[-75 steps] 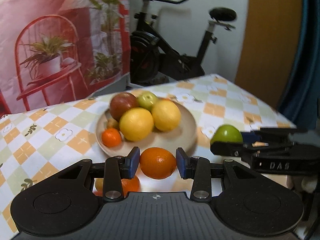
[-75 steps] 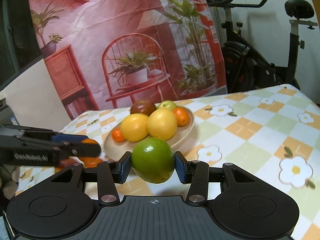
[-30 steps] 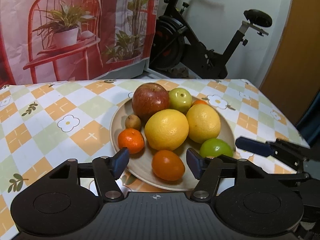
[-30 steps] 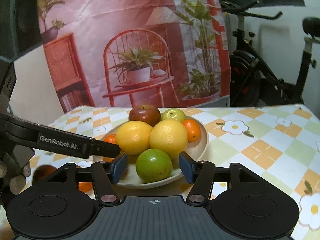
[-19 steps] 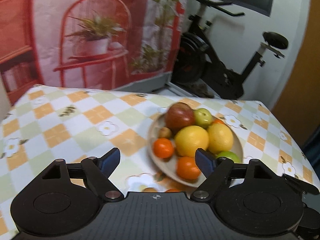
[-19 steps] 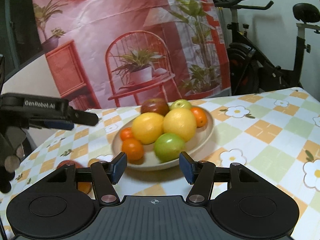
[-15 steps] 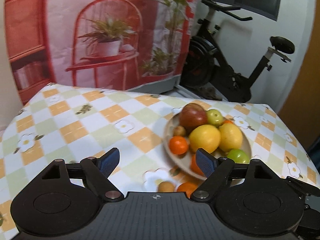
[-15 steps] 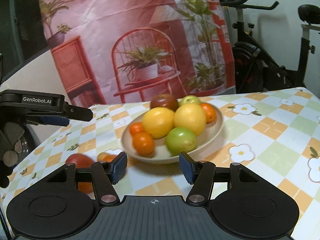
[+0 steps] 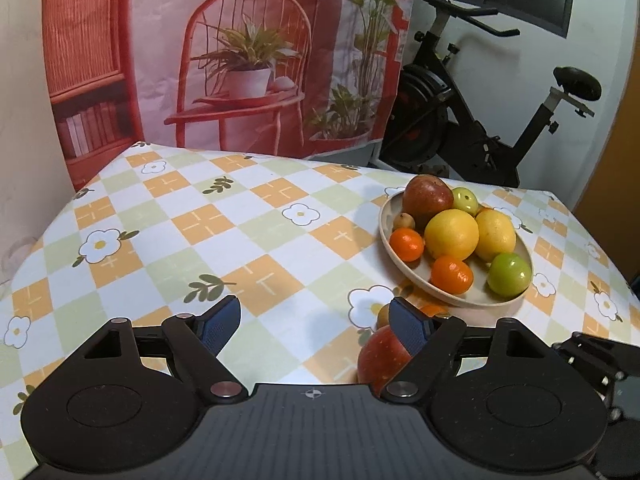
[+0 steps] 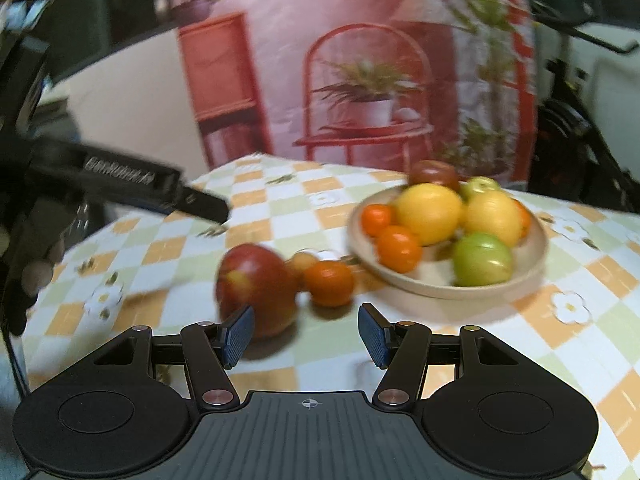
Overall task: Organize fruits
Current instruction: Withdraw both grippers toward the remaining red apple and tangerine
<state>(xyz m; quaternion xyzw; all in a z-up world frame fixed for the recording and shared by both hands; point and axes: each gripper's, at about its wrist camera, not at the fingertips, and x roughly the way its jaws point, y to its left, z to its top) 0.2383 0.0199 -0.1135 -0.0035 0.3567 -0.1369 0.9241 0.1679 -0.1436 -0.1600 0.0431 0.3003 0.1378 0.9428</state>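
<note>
Left gripper: jaws spread wide, nothing between the pads. It hangs above the checked tablecloth, to the left of the bowl. Its right finger partly covers a loose red apple lying on the cloth just below it.

Right gripper: jaws likewise spread wide and empty. This view is motion-blurred, so fine detail is unreliable. Directly ahead of its left finger lies the same red apple, with a small orange just beside it and a smaller tan fruit behind the two. All three rest on the cloth, outside the bowl.

Bowl: a shallow beige dish near the right side of the table. It holds a dark red apple, a small green apple, two large yellow citrus, two small oranges, a green fruit at the near rim and a small brown fruit.

Step in hand, as judged: between placements. Most fruit is in the bowl; three pieces appear to remain on the cloth.

Next move, as judged: either gripper must centre its open jaws on one loose fruit, most likely the red apple. The apple is wide, so it needs nearly the full opening. The orange sits close enough to be nudged and rolled during the approach. Free space in the bowl is limited to the near-left rim.
</note>
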